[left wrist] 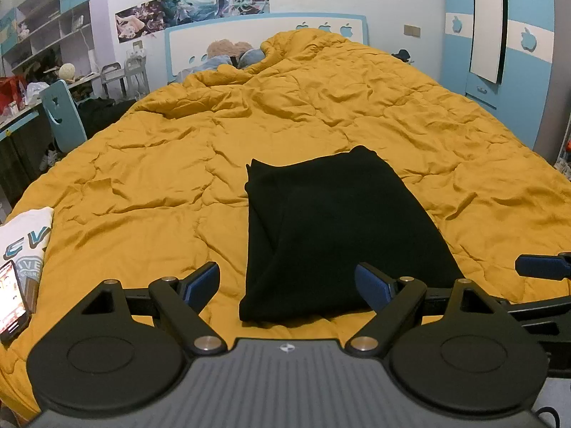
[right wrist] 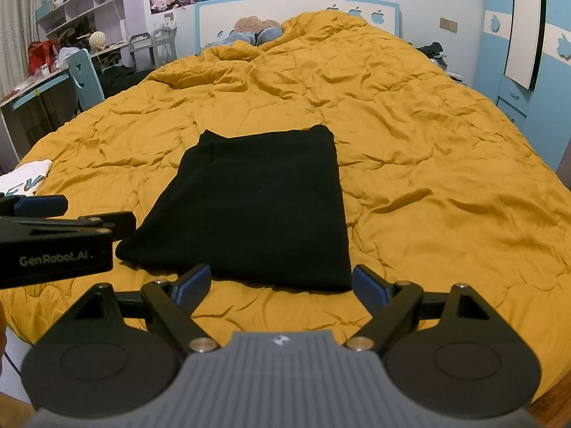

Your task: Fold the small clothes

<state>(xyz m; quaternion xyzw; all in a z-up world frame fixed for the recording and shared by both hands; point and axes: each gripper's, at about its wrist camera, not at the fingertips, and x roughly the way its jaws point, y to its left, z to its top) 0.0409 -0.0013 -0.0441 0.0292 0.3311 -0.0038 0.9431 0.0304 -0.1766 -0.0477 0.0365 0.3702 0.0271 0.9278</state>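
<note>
A black garment (left wrist: 332,228) lies folded into a rough rectangle on the mustard quilt (left wrist: 150,164). My left gripper (left wrist: 287,285) hovers open just short of its near edge, with nothing between its blue pads. My right gripper (right wrist: 282,285) is open too, over the near right corner of the same black garment (right wrist: 257,203). The left gripper (right wrist: 53,235) shows in the right wrist view at the left edge, beside the garment's near left corner. In the left wrist view a fingertip of the right gripper (left wrist: 542,267) pokes in at the right edge.
A folded white printed shirt (left wrist: 25,242) and a lit phone (left wrist: 10,299) lie at the bed's near left corner. Pillows and a plush toy (left wrist: 228,53) sit by the headboard. A blue chair (left wrist: 62,114) and cluttered desk stand left; a blue wardrobe (left wrist: 499,42) stands right.
</note>
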